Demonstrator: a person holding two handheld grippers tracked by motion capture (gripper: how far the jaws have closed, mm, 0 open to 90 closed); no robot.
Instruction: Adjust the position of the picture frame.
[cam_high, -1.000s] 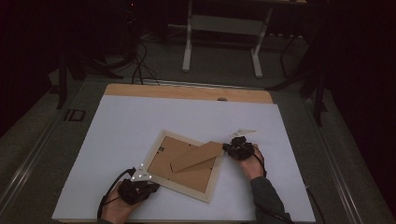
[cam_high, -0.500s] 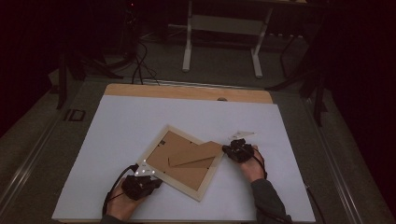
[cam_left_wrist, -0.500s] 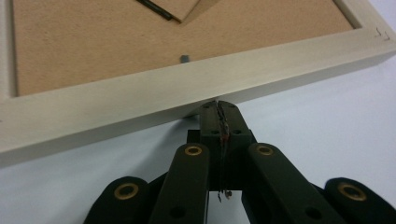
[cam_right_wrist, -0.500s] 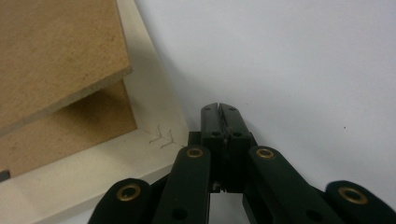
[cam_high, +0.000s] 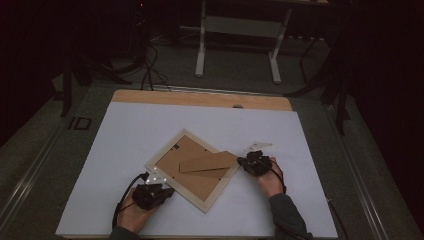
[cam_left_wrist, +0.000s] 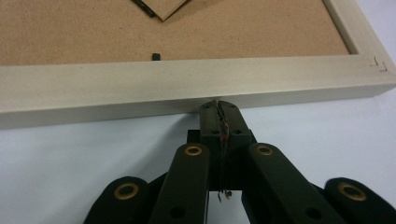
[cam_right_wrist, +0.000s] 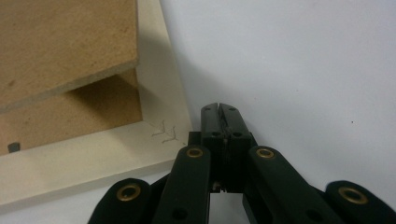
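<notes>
Picture frame (cam_high: 194, 171) lies face-down and askew on the white worktop (cam_high: 115, 135). My left gripper (cam_left_wrist: 219, 103), jaws closed and empty, presses its lower rail; my right gripper (cam_right_wrist: 219, 108), likewise closed, sits beside its corner. I'm nudging it square; next, gentle opposed pushes.

The picture frame (cam_high: 192, 170) lies face down mid-frame, blocking the centre. Bare white tabletop (cam_high: 130, 130) spreads open at upper left and along the lower right.
</notes>
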